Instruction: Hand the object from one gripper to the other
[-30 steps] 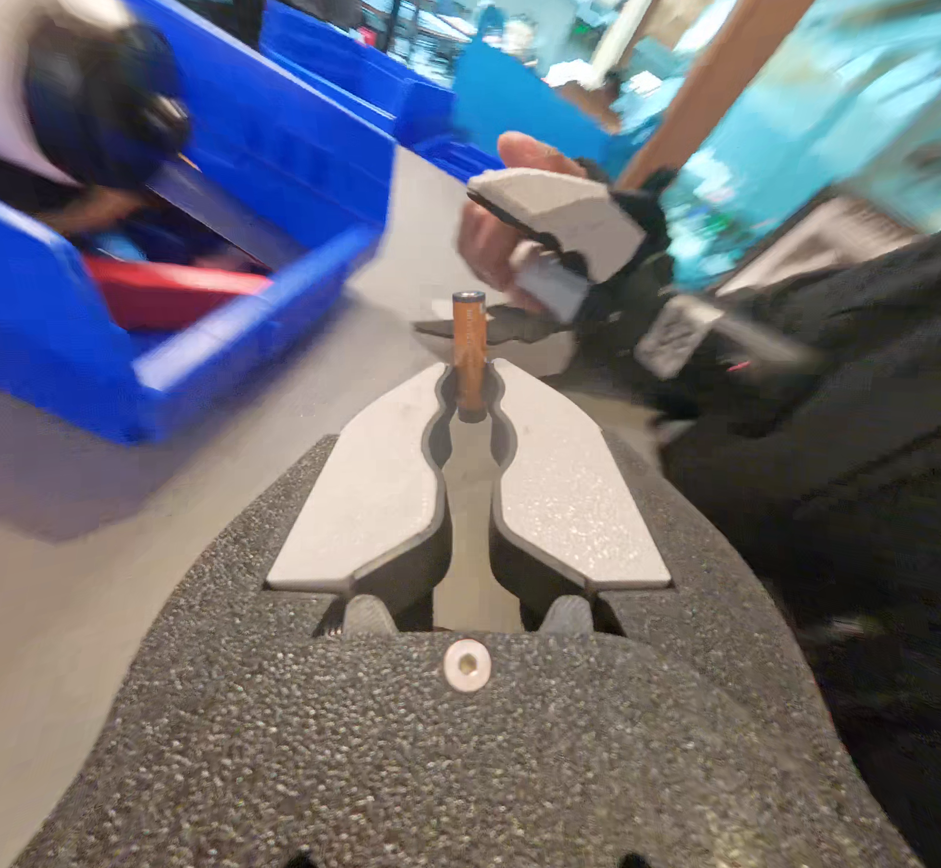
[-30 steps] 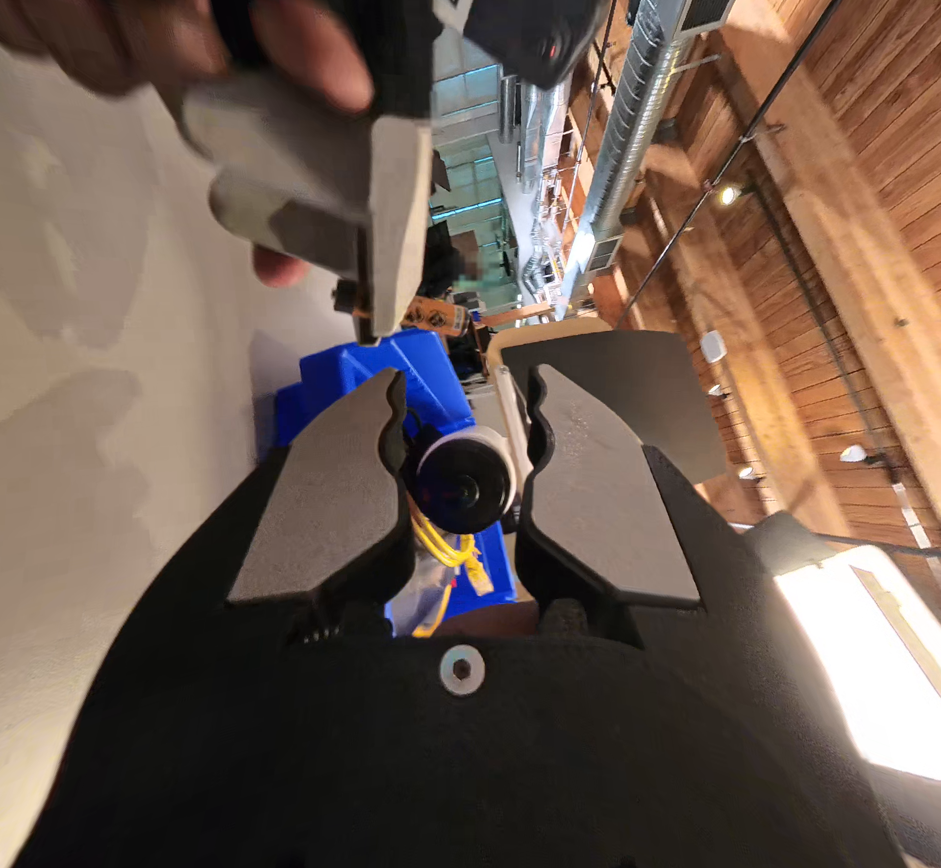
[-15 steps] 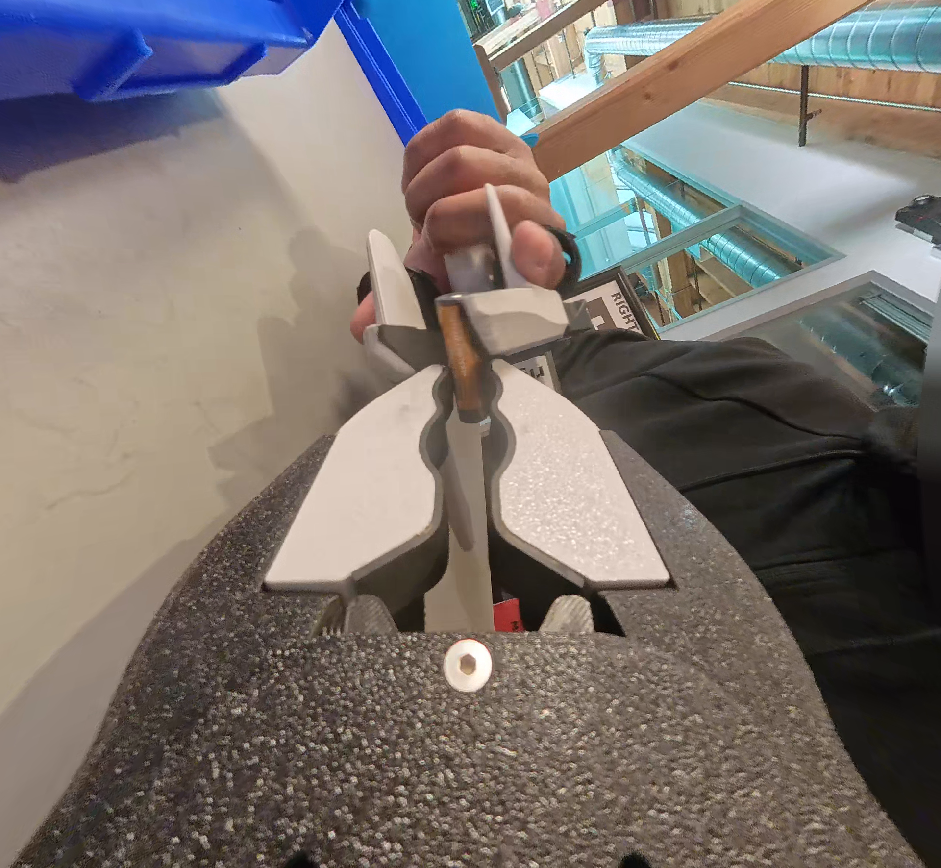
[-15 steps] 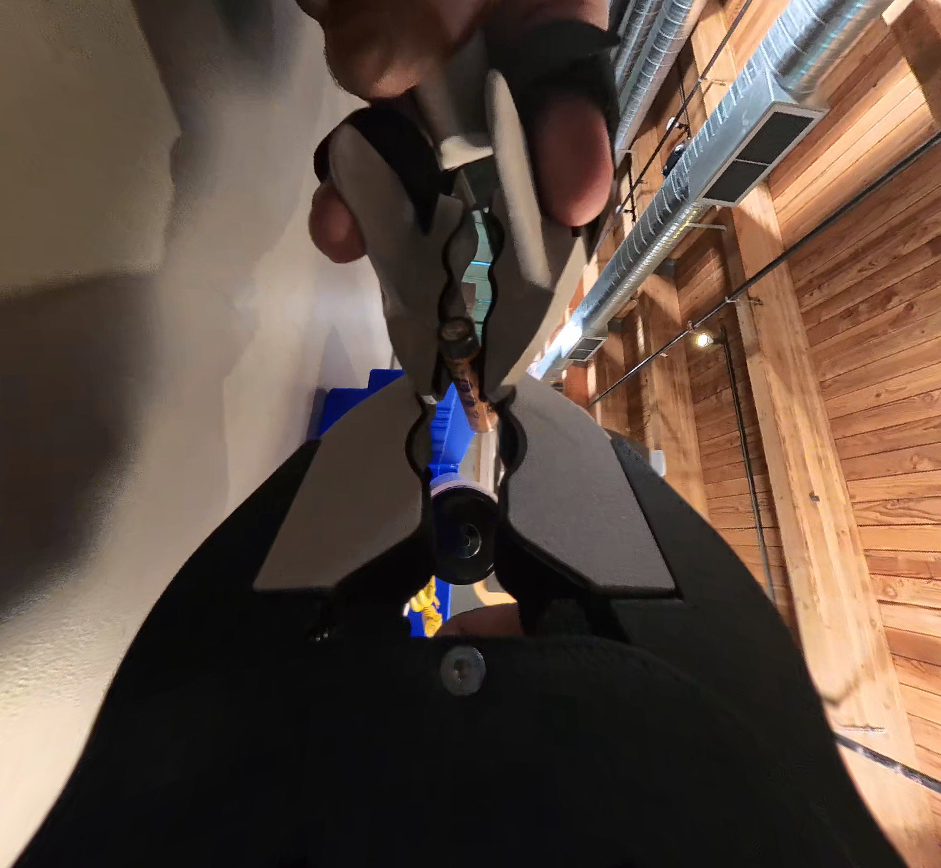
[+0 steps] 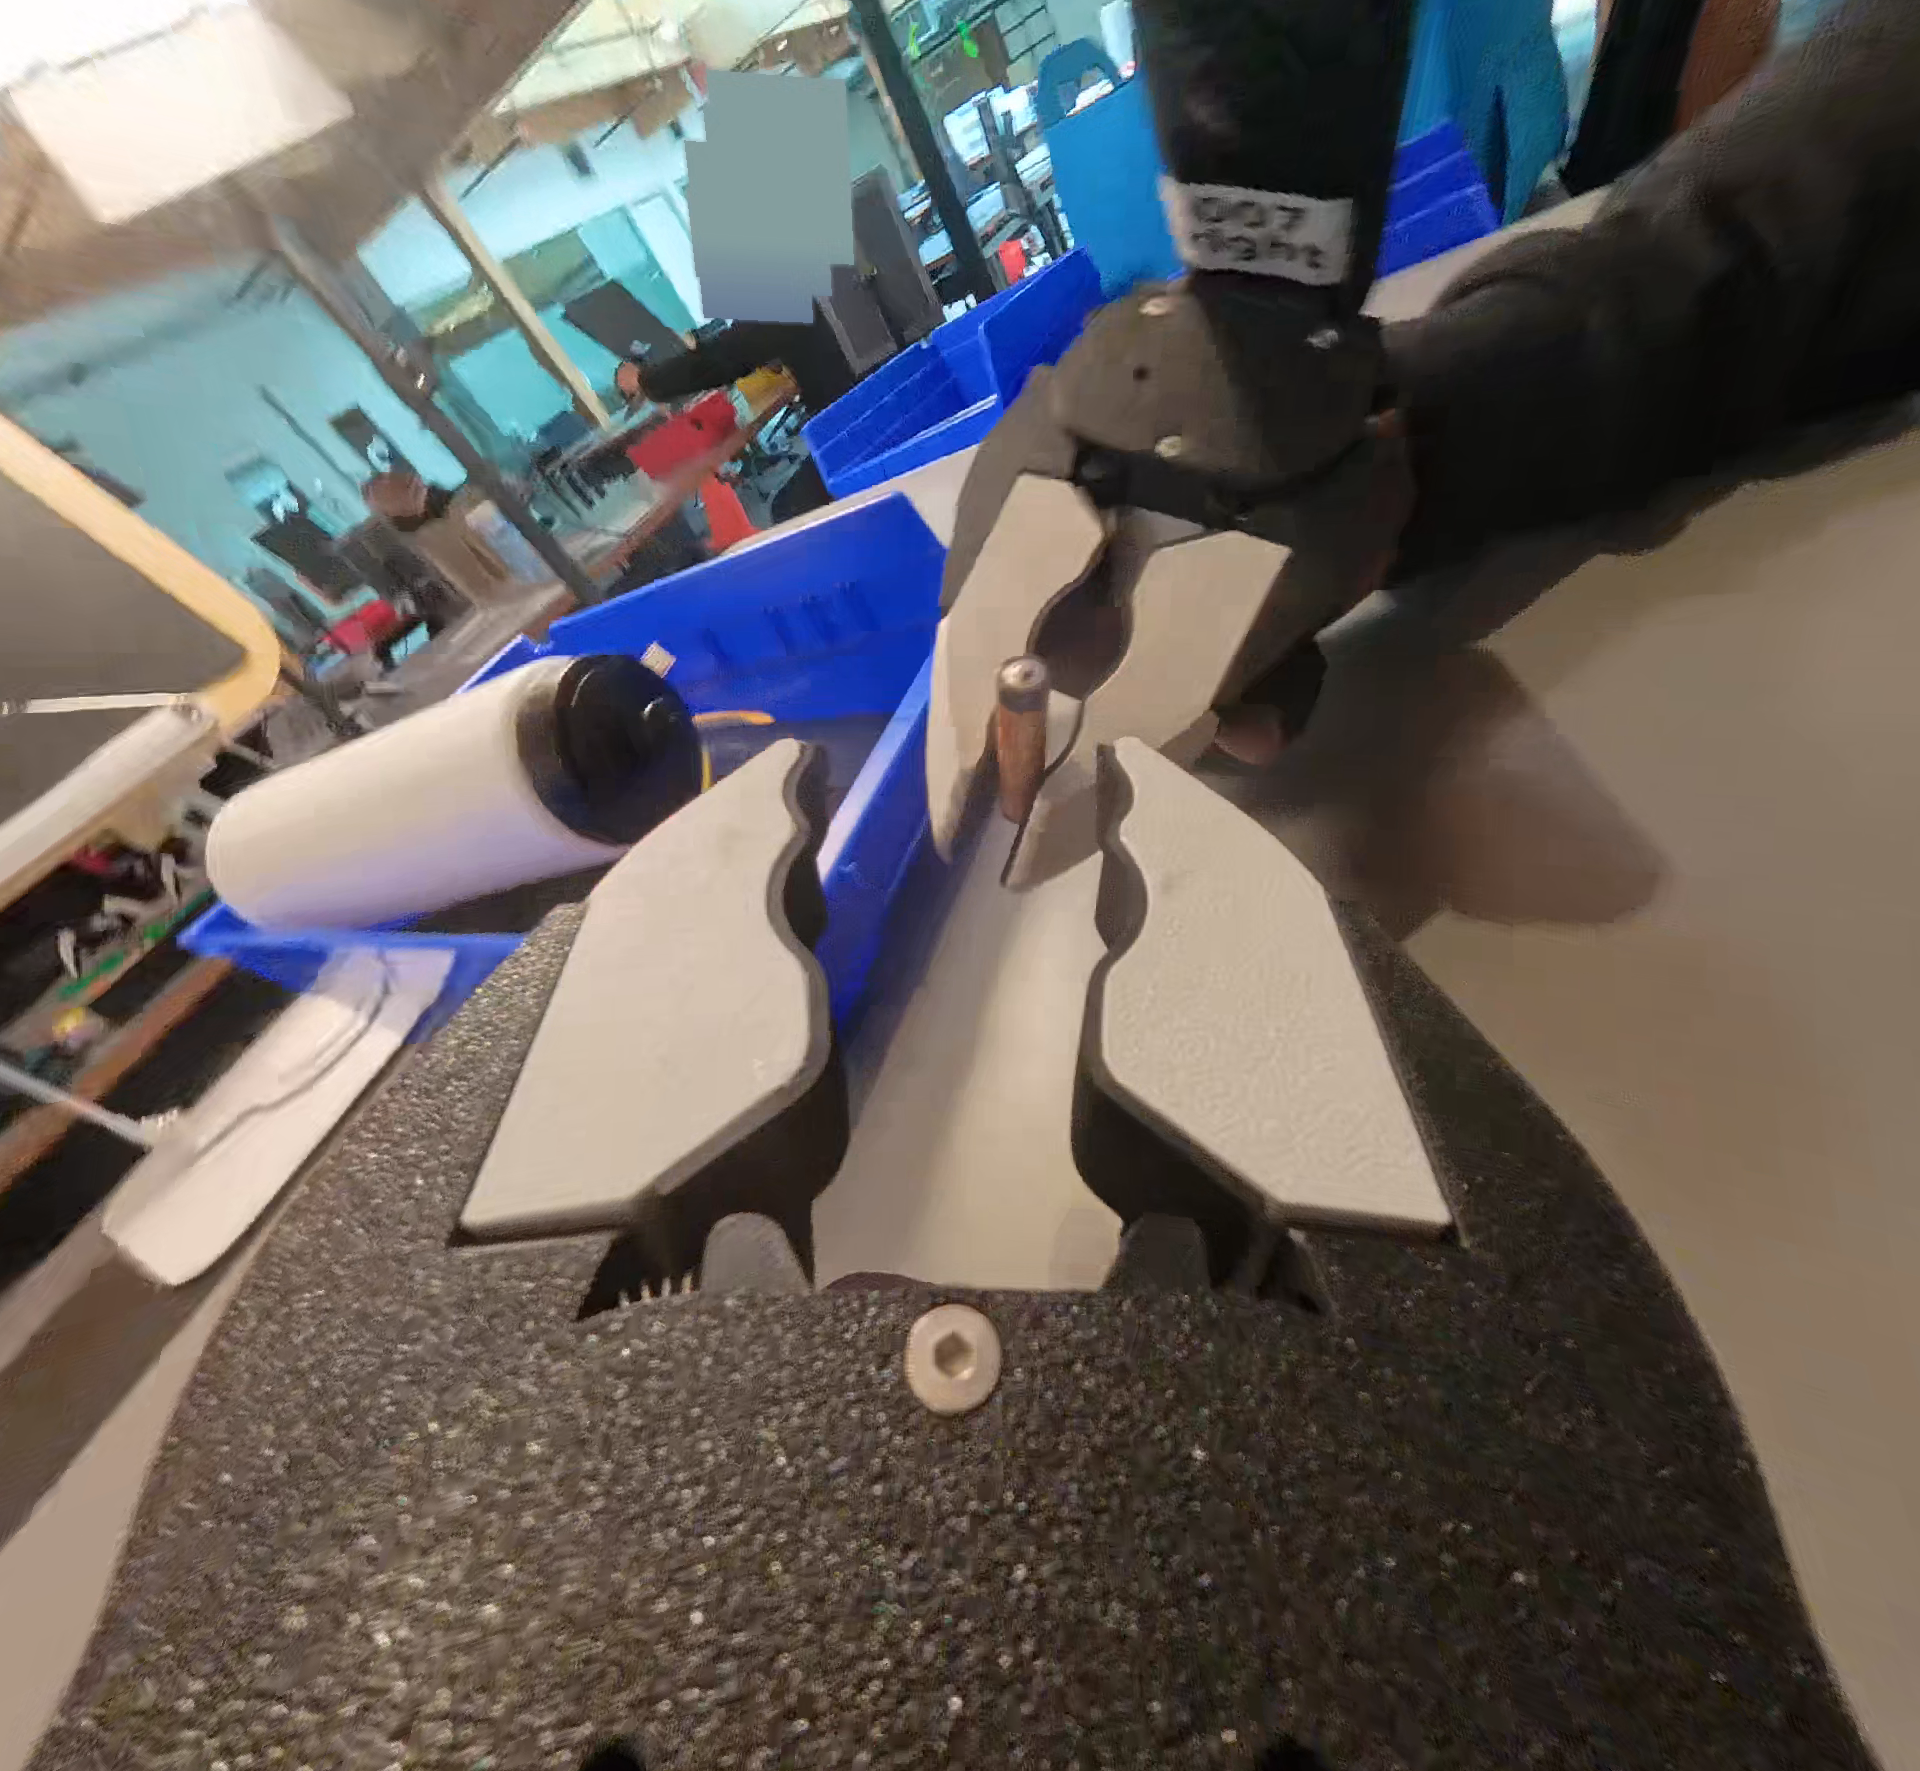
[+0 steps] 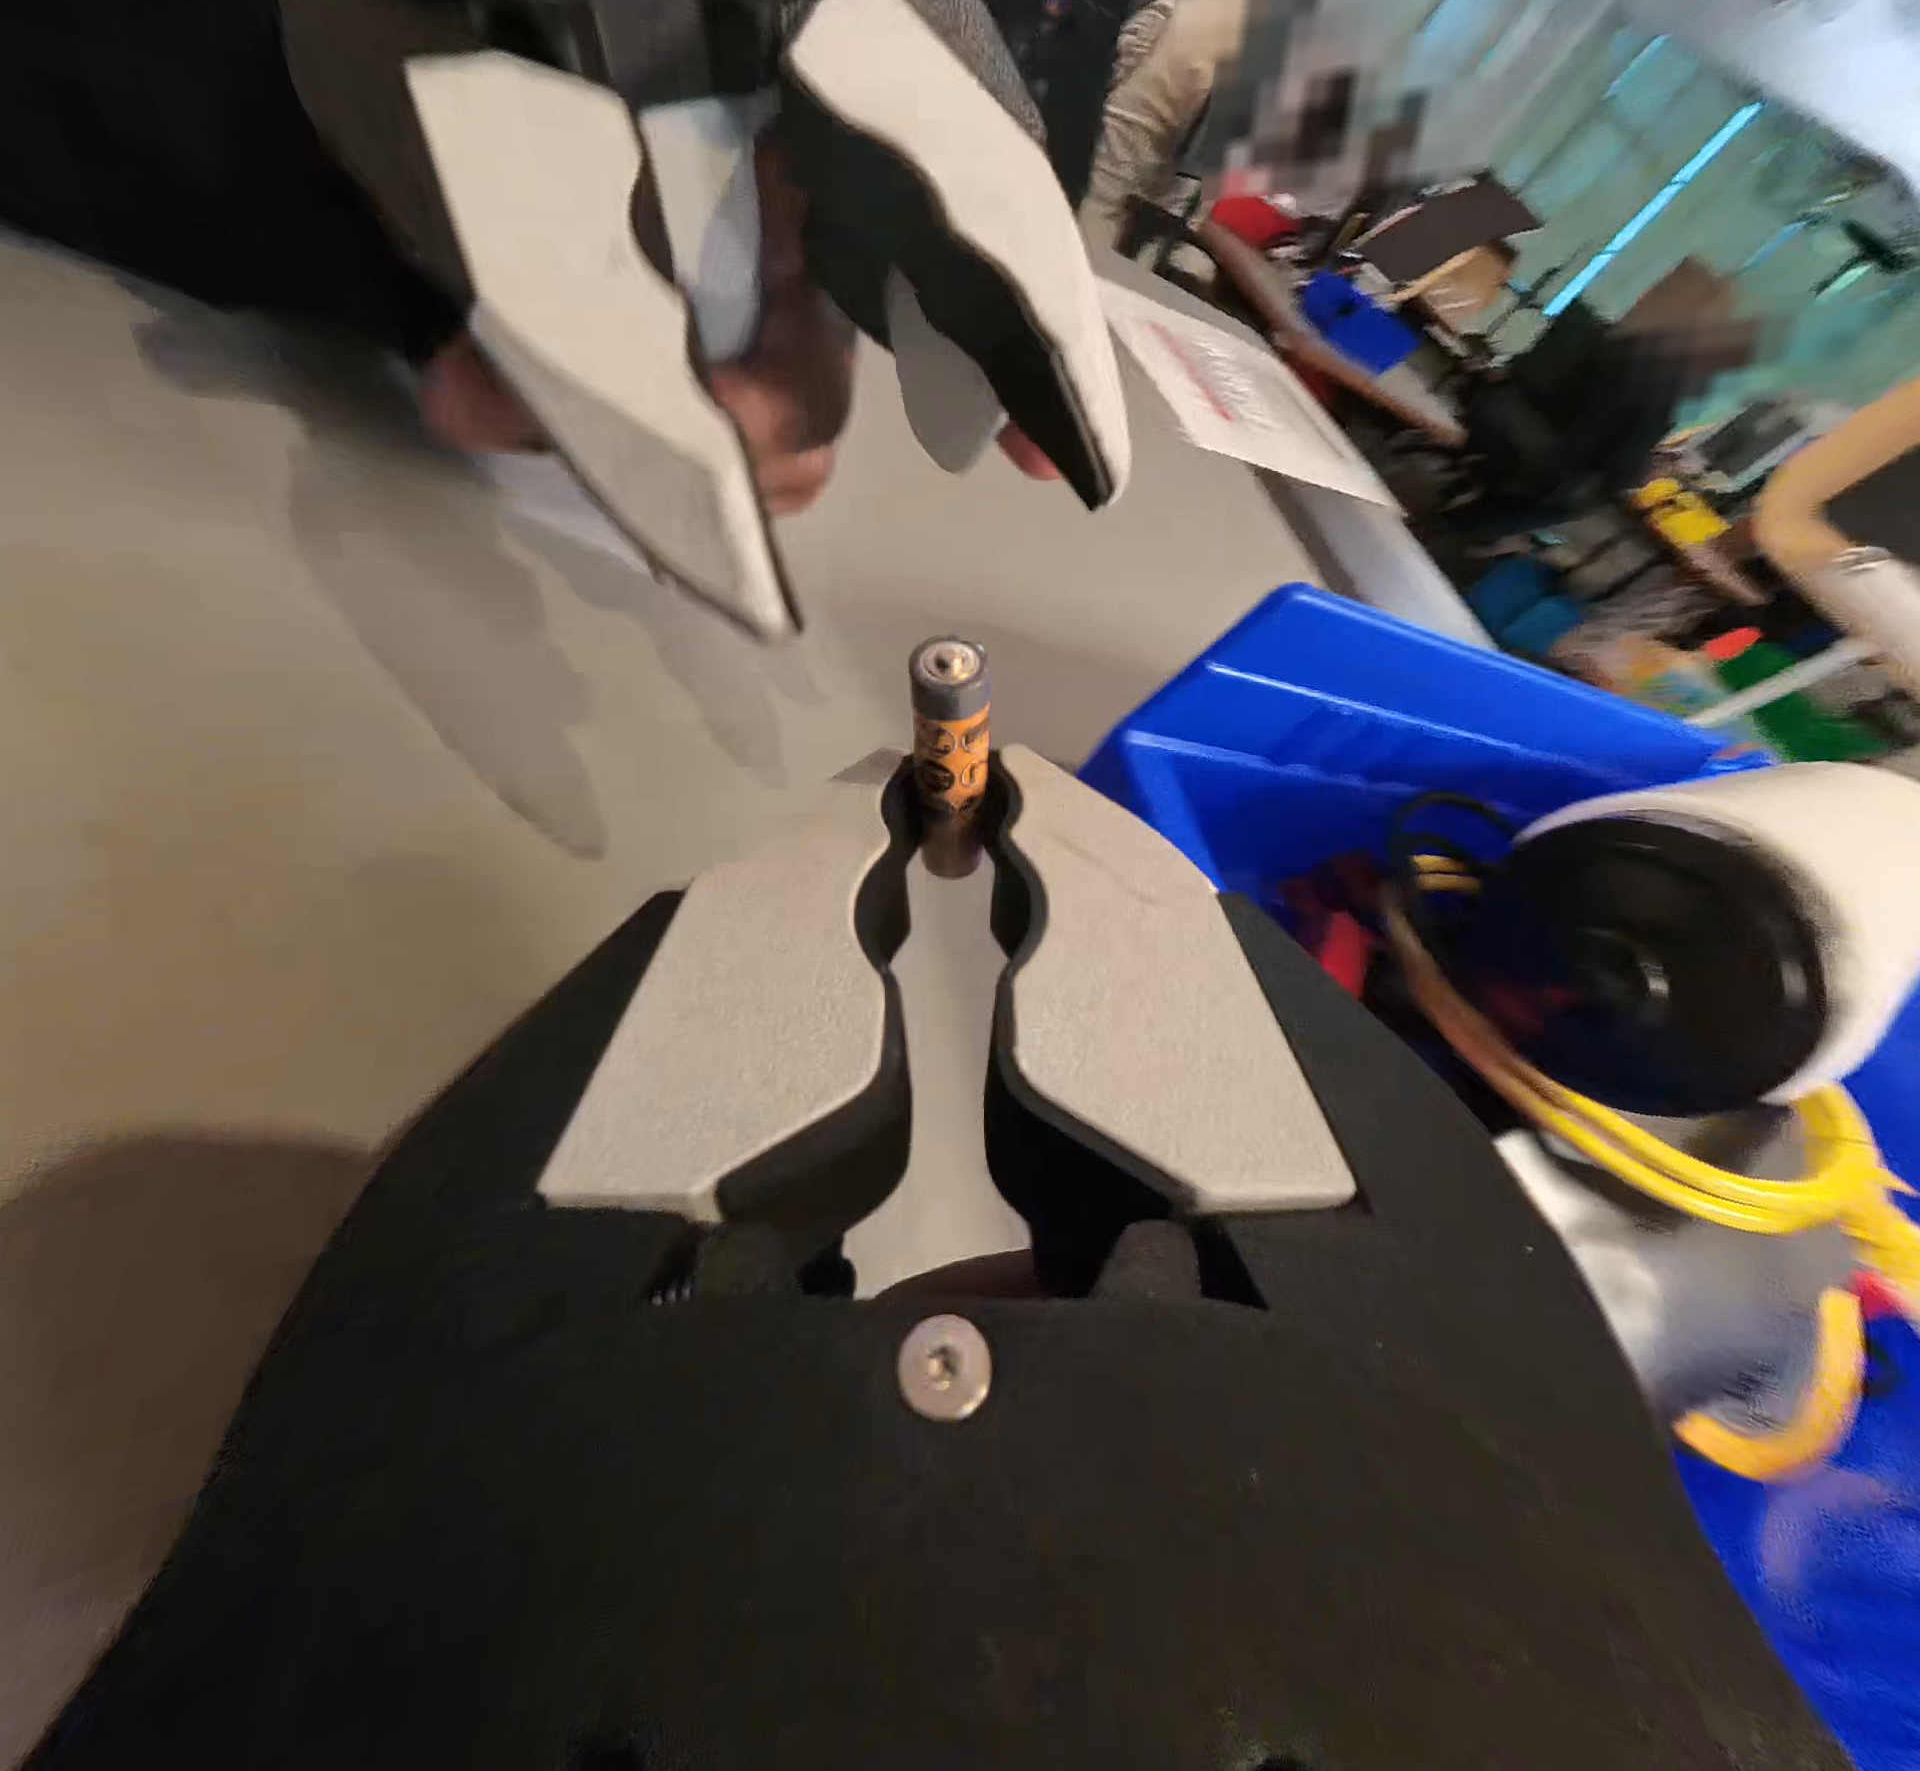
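Observation:
A small orange battery with a grey end (image 6: pixel 948 734) stands upright between the tips of my right gripper (image 6: pixel 951 767), which is shut on its lower part. My left gripper (image 5: pixel 956 765) is open and empty, its fingers wide apart. In the left wrist view the right gripper (image 5: pixel 1003 828) points down just beyond my left fingertips, and the battery (image 5: pixel 1020 734) shows in its tips. In the right wrist view the left gripper (image 6: pixel 935 558) hangs open a little above and behind the battery, not touching it.
A blue bin (image 5: pixel 862 599) stands on the grey table (image 5: pixel 1662 994) beside both grippers. It holds a white roll with a black core (image 6: pixel 1766 890) and yellow cable (image 6: pixel 1662 1181). A paper sheet (image 6: pixel 1236 391) lies near the table's edge. People are far behind. My two grippers' fingertips are within a few centimetres of each other.
The battery has passed from the left gripper to the right. The right gripper shut on it, and the left gripper opened and drew back. Both have swung round toward the bin.

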A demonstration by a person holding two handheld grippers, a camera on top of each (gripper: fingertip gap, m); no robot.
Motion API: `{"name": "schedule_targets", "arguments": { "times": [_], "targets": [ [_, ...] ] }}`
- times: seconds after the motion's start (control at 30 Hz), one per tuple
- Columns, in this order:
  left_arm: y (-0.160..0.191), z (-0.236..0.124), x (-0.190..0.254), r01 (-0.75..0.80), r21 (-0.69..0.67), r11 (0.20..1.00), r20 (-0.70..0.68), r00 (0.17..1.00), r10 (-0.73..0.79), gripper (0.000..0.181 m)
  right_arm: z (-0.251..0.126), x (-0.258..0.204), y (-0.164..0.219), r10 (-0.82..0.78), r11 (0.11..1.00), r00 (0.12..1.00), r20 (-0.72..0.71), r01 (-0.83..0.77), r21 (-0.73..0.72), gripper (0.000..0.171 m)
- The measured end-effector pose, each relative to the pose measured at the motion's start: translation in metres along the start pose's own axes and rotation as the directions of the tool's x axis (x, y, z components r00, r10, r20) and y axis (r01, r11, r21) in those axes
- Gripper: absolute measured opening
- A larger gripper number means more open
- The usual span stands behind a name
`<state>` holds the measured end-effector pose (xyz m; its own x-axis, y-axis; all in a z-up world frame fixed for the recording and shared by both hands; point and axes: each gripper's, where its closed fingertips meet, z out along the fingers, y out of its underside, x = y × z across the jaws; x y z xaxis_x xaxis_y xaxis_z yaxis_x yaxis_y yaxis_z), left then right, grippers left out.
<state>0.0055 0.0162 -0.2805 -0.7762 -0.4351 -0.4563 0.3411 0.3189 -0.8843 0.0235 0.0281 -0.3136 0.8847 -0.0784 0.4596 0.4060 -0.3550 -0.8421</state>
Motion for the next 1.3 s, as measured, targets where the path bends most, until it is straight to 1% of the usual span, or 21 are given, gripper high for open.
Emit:
{"name": "schedule_targets", "arguments": {
  "times": [0.07,0.2,0.23,0.27,0.3,0.37,0.47,0.53,0.57,0.63,0.7,0.73,0.77,0.8,0.87,0.97,1.03,1.07,1.1,1.2,1.3],
  "targets": [
    [-0.006,0.004,0.011,-0.008,0.033,0.999,-0.025,1.0,0.009,0.053,0.001,-0.01,-0.004,0.056,0.998,0.996,0.069,-0.057,0.022,0.011],
    [-0.009,0.012,0.023,0.094,0.048,0.994,-0.089,0.992,-0.089,0.048,0.004,-0.027,-0.011,0.072,0.996,0.987,0.146,-0.078,0.037,0.011],
    [-0.006,0.013,0.026,0.104,0.029,0.994,-0.1,0.99,-0.1,0.039,0.004,-0.03,-0.012,0.064,0.997,0.986,0.156,-0.071,0.043,0.011],
    [-0.003,0.014,0.029,0.111,0.014,0.994,-0.117,0.987,-0.108,0.023,0.004,-0.034,-0.014,0.056,0.997,0.984,0.167,-0.064,0.046,0.011],
    [-0.003,0.014,0.033,0.129,0.011,0.992,-0.147,0.981,-0.126,0.012,0.005,-0.034,-0.013,0.047,0.998,0.986,0.158,-0.054,0.039,0.011],
    [-0.003,0.014,0.029,0.207,0.0,0.978,-0.143,0.968,-0.205,0.012,0.005,-0.032,-0.013,0.012,0.999,0.992,0.124,-0.018,0.047,0.012],
    [-0.006,0.012,0.015,0.444,0.003,0.896,-0.158,0.885,-0.438,0.012,0.004,-0.012,-0.009,-0.184,0.983,0.981,-0.067,0.185,0.016,0.032],
    [-0.012,0.008,0.002,0.639,0.045,0.768,-0.203,0.759,-0.619,0.012,0.0,0.001,-0.008,-0.394,0.919,0.897,-0.202,0.391,-0.058,0.038],
    [-0.014,0.007,-0.005,0.738,0.062,0.672,-0.234,0.665,-0.709,0.012,-0.003,0.007,-0.011,-0.491,0.87,0.83,-0.265,0.484,-0.097,0.041],
    [-0.017,0.002,-0.021,0.908,0.092,0.409,-0.33,0.415,-0.848,0.012,-0.008,0.013,-0.018,-0.621,0.777,0.704,-0.344,0.611,-0.154,0.044],
    [-0.017,-0.003,-0.034,0.99,0.083,0.11,-0.445,0.136,-0.885,0.012,-0.011,0.013,-0.027,-0.684,0.71,0.608,-0.402,0.682,-0.176,0.045],
    [-0.013,-0.003,-0.038,0.998,0.064,-0.009,-0.48,0.023,-0.877,0.012,-0.013,0.013,-0.03,-0.706,0.681,0.568,-0.424,0.71,-0.182,0.045],
    [-0.009,-0.002,-0.039,0.996,0.04,-0.085,-0.493,-0.054,-0.868,0.012,-0.014,0.011,-0.034,-0.726,0.649,0.528,-0.441,0.737,-0.188,0.045],
    [-0.005,0.0,-0.036,0.993,0.017,-0.119,-0.488,-0.095,-0.868,0.012,-0.014,0.009,-0.036,-0.747,0.617,0.489,-0.451,0.763,-0.194,0.044],
    [0.0,0.006,-0.027,0.991,-0.022,-0.132,-0.465,-0.127,-0.876,0.012,-0.013,0.004,-0.039,-0.778,0.56,0.428,-0.461,0.805,-0.198,0.044],
    [-0.002,0.012,-0.015,0.987,-0.079,-0.14,-0.462,-0.161,-0.872,0.012,-0.01,-0.005,-0.039,-0.812,0.503,0.384,-0.44,0.843,-0.191,0.039],
    [-0.002,0.015,-0.008,0.986,-0.107,-0.13,-0.448,-0.165,-0.879,0.012,-0.009,-0.007,-0.037,-0.825,0.484,0.371,-0.427,0.853,-0.195,0.03],
    [-0.002,0.016,-0.005,0.985,-0.12,-0.125,-0.443,-0.166,-0.881,0.012,-0.009,-0.007,-0.036,-0.827,0.485,0.374,-0.42,0.852,-0.198,0.02],
    [-0.003,0.016,-0.004,0.984,-0.127,-0.124,-0.446,-0.169,-0.879,0.012,-0.009,-0.008,-0.035,-0.826,0.492,0.386,-0.411,0.849,-0.193,0.011],
    [-0.005,0.015,-0.007,0.986,-0.12,-0.119,-0.455,-0.161,-0.876,0.012,-0.011,-0.004,-0.037,-0.797,0.543,0.435,-0.42,0.82,-0.181,0.011],
    [-0.007,0.01,-0.018,0.998,-0.039,-0.048,-0.448,-0.06,-0.892,0.023,-0.014,-0.002,-0.041,-0.725,0.639,0.546,-0.42,0.761,-0.113,0.01]
  ]
}}
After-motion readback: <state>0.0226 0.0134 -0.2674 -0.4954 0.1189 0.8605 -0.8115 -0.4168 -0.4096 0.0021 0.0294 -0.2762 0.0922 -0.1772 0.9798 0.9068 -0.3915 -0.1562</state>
